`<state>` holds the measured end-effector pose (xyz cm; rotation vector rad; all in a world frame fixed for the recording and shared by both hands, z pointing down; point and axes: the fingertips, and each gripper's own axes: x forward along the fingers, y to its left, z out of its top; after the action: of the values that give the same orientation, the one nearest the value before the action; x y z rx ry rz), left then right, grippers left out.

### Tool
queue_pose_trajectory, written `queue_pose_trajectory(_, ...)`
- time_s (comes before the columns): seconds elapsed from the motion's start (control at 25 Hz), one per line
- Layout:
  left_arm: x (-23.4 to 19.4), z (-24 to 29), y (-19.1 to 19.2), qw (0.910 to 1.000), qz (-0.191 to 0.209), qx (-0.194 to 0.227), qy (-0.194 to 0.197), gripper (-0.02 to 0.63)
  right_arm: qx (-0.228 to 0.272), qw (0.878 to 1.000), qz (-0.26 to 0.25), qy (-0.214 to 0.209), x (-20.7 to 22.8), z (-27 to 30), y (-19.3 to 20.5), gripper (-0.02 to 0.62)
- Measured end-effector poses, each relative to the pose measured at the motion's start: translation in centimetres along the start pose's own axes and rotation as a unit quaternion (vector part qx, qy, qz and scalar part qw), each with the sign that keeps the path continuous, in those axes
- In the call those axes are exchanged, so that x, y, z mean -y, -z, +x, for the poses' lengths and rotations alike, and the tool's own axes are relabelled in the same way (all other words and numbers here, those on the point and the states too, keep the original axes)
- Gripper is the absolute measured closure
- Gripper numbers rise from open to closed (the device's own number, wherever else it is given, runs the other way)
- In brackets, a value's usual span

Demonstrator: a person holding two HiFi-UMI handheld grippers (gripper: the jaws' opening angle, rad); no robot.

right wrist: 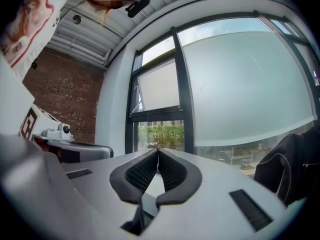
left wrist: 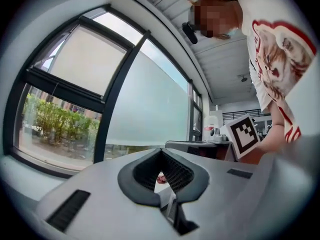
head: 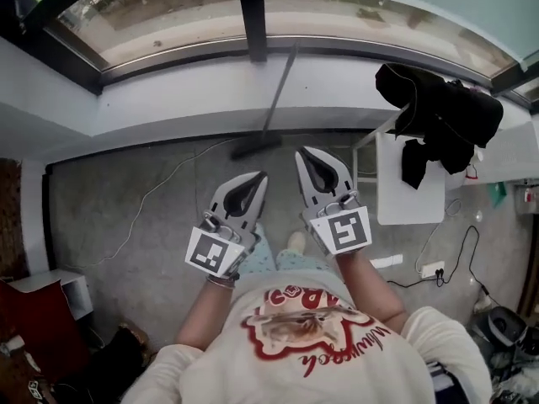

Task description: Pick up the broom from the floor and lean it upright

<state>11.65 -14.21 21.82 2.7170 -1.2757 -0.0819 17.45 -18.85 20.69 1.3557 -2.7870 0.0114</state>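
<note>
Broom (head: 279, 98): leaned upright against the far white wall (head: 152, 99), under the window (head: 160, 11). Its head rests on the grey floor (head: 126, 225) at the foot of the wall. The handle tilts up and to the right, with its top by the dark window post. Neither of your grippers touches it.

Your left gripper (head: 260, 177): held out in front of you, on the near side of the broom head and clear of it. Its jaws meet at the tips with nothing between the pads. Its own view looks at window glass and greenery outside.

Your right gripper (head: 302, 152): just beside the left one, to its right and a little farther out. Its jaws are pressed together and empty. Its own view faces the window, with a brick wall off to the left.

Surroundings:
- A white table (head: 410, 188) stands at the right by the wall.
- A black garment (head: 438, 112) hangs at the table's far end.
- A power strip (head: 432, 268) with a dark cord lies on the floor near the table.
- A thin pale cable (head: 156, 190) trails across the floor at left.
- A dark red cabinet (head: 34, 322) sits in the near left corner.
</note>
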Motion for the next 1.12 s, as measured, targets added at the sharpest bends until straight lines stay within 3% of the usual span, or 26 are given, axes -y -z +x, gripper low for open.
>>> queue_pose_trajectory(0.16,3.9,-3.5,-2.2,0.9995,0.024,0.019,-0.006,0.589,0.045,0.999,0.014,-0.009,-1.9,-2.9,-3.7,0.571)
queue_pose_trajectory(0.32,6.1,-6.8,-4.0,0.9985,0.039,0.039,-0.003,0.590,0.051,0.998,0.009,-0.019,-5.6,-6.1,-4.7,0.571)
queue_pose_trajectory(0.52,8.4,-12.0,-6.2,0.9963,0.050,0.068,0.017,0.589,0.060,0.998,-0.002,0.000,-10.3,-10.1,-5.9,0.571)
queue_pose_trajectory(0.72,11.3,-22.0,-5.4,0.9968,0.041,0.064,0.026,0.589,0.086,0.995,-0.039,0.023,-20.0,-15.6,-6.9,0.571)
queue_pose_trajectory(0.88,13.9,-28.1,-4.1,0.9962,0.050,0.049,0.052,0.589,0.071,0.997,-0.036,0.021,-27.4,-19.7,-6.4,0.571)
queue_pose_trajectory(1.0,15.7,-30.6,-4.2,0.9964,0.030,0.051,0.060,0.589,0.061,0.997,-0.046,0.015,-29.8,-22.2,-6.6,0.571)
queue_pose_trajectory(1.12,16.8,-32.0,-4.3,0.9956,0.041,0.053,0.066,0.589,0.059,0.997,-0.046,0.018,-30.4,-23.1,-6.9,0.571)
